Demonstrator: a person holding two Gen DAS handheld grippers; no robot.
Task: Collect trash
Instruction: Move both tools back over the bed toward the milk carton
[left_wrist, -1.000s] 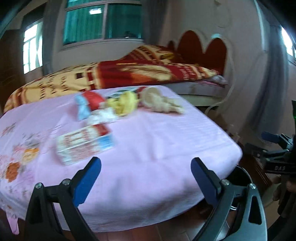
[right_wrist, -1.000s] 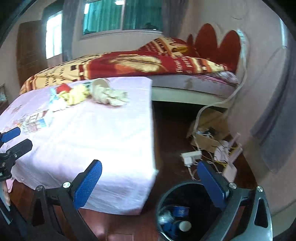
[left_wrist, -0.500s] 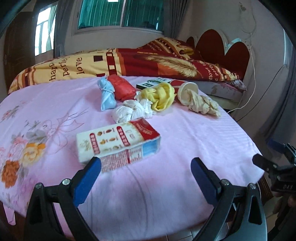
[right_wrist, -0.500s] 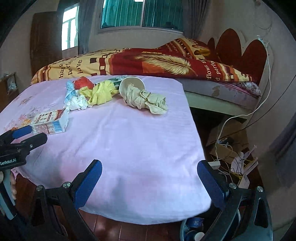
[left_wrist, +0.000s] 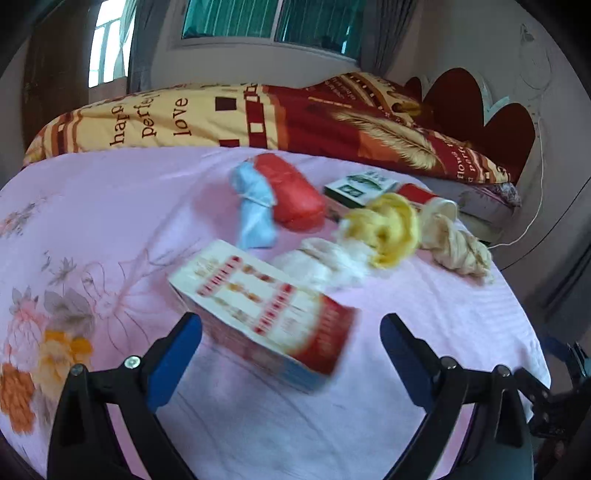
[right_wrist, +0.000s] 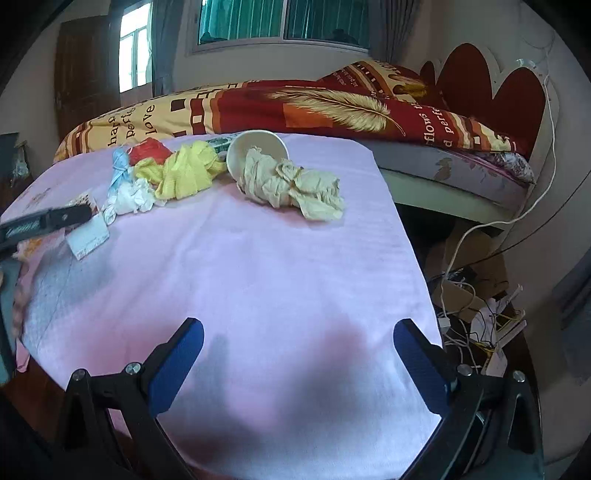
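Trash lies on a table under a pink cloth (left_wrist: 424, 306). Nearest is a red and white carton (left_wrist: 266, 310), lying flat between the tips of my open left gripper (left_wrist: 290, 339). Behind it sit a white wad (left_wrist: 325, 262), a blue wad (left_wrist: 255, 210), a red wad (left_wrist: 291, 192), a yellow wad (left_wrist: 388, 229) and a green box (left_wrist: 360, 186). A tipped paper cup (right_wrist: 258, 151) spills a beige wad (right_wrist: 295, 184). My right gripper (right_wrist: 295, 347) hangs open over bare pink cloth (right_wrist: 258, 277) near the front edge, well short of the pile.
A bed with a red and yellow blanket (right_wrist: 295, 107) stands behind the table. Loose cables and cardboard (right_wrist: 472, 302) clutter the floor to the right of the table. The left gripper (right_wrist: 48, 219) crosses the carton (right_wrist: 86, 232) in the right wrist view.
Both grippers have moved forward toward the table. The carton now lies between the left fingertips, and the bin has dropped out of the right wrist view.
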